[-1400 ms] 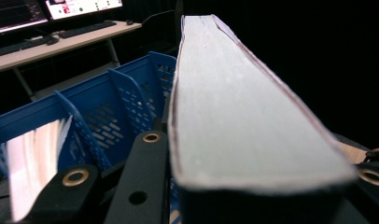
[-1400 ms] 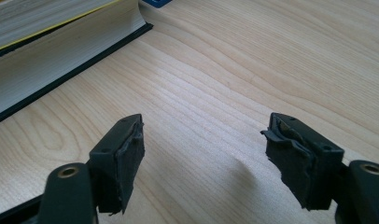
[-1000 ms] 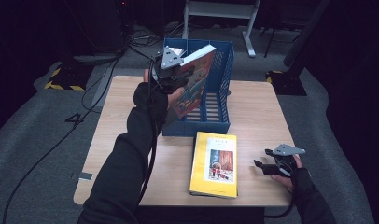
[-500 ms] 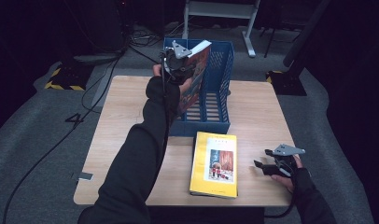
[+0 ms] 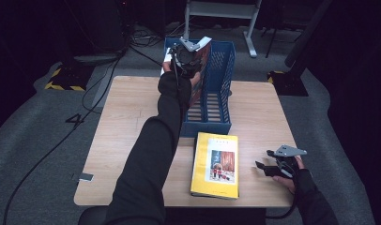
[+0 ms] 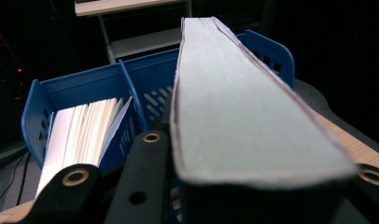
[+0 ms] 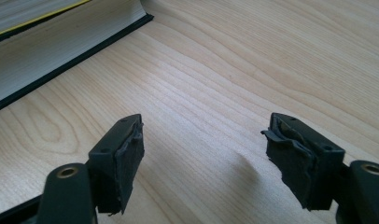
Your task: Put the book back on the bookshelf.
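At the top centre of the high view, the left gripper [image 5: 187, 52] is clamped on a thick book [image 6: 234, 112], held on edge over the blue file rack [image 5: 224, 89]. Another book [image 6: 82, 130] stands in the rack's left slot. At the lower right, the right gripper [image 5: 269, 167] rests on the table [image 5: 127, 117], jaws apart and empty, beside the yellow book [image 5: 217, 164] lying flat.

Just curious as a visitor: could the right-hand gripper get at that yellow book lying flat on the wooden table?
Probably yes. The right gripper rests open on the wooden table beside the yellow book, with bare wood between them and its jaws pointing towards it.
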A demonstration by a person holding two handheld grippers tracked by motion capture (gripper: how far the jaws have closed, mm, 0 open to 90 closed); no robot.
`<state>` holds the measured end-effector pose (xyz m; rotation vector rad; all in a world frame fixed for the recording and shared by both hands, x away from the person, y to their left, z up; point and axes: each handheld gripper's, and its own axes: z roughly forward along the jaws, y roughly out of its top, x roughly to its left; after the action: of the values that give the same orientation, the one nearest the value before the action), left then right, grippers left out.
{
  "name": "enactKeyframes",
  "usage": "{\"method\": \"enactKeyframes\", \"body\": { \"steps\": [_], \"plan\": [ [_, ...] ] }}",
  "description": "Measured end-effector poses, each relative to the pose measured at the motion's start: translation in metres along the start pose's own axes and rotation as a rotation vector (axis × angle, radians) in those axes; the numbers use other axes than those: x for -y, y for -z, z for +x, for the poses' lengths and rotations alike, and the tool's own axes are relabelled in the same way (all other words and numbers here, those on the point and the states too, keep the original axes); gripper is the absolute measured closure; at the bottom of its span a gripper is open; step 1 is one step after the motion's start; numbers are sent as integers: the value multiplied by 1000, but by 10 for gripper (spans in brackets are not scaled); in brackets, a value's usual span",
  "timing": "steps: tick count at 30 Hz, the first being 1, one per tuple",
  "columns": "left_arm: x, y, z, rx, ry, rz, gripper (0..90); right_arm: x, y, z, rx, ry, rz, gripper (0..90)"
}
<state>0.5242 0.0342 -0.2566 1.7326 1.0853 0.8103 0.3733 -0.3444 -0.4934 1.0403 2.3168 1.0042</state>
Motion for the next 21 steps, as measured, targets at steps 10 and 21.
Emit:
{"method": "enactKeyframes", "body": {
  "steps": [10,21],
  "plan": [
    [-4,-19,2,-33,18,10,734,0,-1,1,-1,7,12,282],
    [-3,-46,-10,-71,28,35,734,0,-1,3,-1,12,11,284]
  ]
}}
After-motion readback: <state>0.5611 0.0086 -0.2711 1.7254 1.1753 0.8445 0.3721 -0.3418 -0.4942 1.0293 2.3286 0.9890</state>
